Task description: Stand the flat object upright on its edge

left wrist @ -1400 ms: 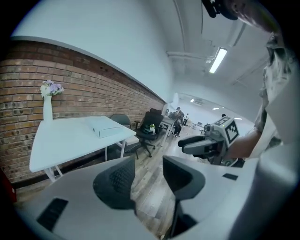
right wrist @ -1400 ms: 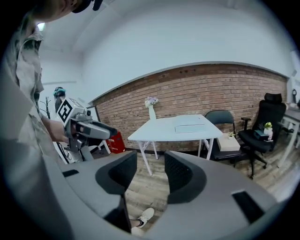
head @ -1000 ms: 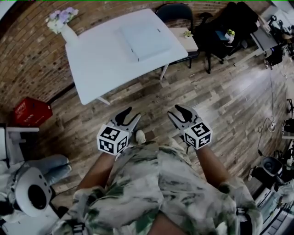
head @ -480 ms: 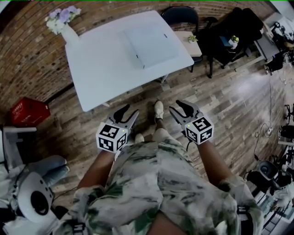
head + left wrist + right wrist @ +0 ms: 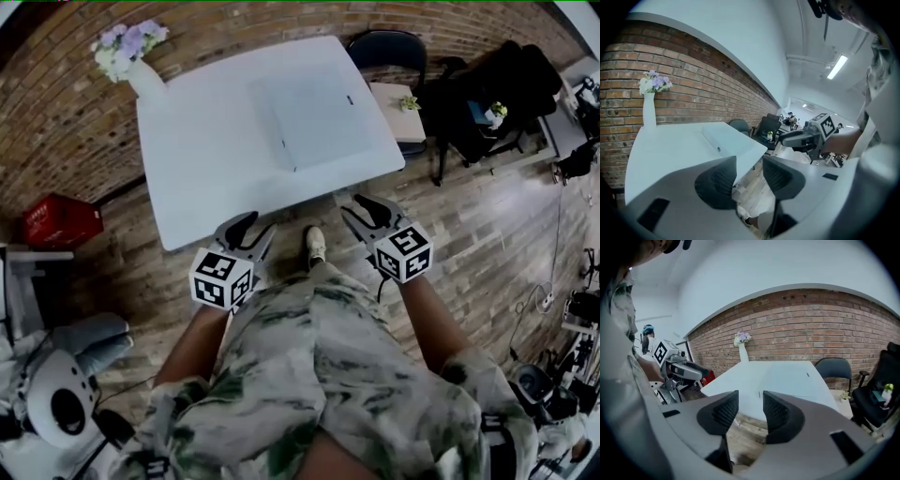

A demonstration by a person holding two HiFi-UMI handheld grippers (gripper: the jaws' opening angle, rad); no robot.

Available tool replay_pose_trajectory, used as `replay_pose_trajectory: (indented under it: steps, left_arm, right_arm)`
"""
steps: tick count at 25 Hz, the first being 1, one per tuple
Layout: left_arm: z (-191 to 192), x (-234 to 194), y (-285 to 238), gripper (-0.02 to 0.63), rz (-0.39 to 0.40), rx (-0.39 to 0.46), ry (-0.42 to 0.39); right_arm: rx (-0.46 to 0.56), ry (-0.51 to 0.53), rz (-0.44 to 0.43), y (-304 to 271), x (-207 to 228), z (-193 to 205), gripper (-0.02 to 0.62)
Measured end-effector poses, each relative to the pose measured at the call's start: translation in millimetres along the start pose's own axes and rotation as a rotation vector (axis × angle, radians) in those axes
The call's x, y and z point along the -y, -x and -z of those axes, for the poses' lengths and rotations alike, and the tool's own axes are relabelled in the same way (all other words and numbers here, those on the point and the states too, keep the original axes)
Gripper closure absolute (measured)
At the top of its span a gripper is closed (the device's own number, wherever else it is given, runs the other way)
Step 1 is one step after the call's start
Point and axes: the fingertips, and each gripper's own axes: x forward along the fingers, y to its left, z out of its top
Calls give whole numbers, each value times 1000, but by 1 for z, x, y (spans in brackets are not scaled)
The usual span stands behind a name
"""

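The flat white box [image 5: 314, 117] lies on its broad face near the middle of the table [image 5: 206, 159]. The left claw [image 5: 255, 225] and right claw [image 5: 354, 208] hover off the table's near edge, each with jaws parted and nothing between them.

Ahead, on floor: table [image 5: 206, 159], far side near wall [image 5: 56, 122]. On table, right of centre: flat object [image 5: 314, 117], lying flat. At table's far left corner: vase [image 5: 145, 77], upright. Behind far right corner: chair [image 5: 389, 47]. Just right of table: stand [image 5: 386, 92], plant [image 5: 409, 103] on top. Further right: second chair [image 5: 487, 94]. Left of table, on floor by wall: crate [image 5: 61, 220]. At table's near edge, side by side and apart: left gripper [image 5: 255, 225], right gripper [image 5: 359, 208]. Between them, on floor: shoe [image 5: 316, 246].
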Motion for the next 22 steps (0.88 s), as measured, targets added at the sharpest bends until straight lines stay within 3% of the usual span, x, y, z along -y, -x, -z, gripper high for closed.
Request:
replay_pose_trajectory:
  steps: [12, 22]
  left_arm:
    - [-56, -28, -106, 426, -90, -14, 77]
    - [-69, -49, -179, 426, -141, -51, 155]
  right_arm:
    - [-31, -1, -81, -47, 131, -33, 419]
    - [-50, -68, -121, -82, 231, -30, 422]
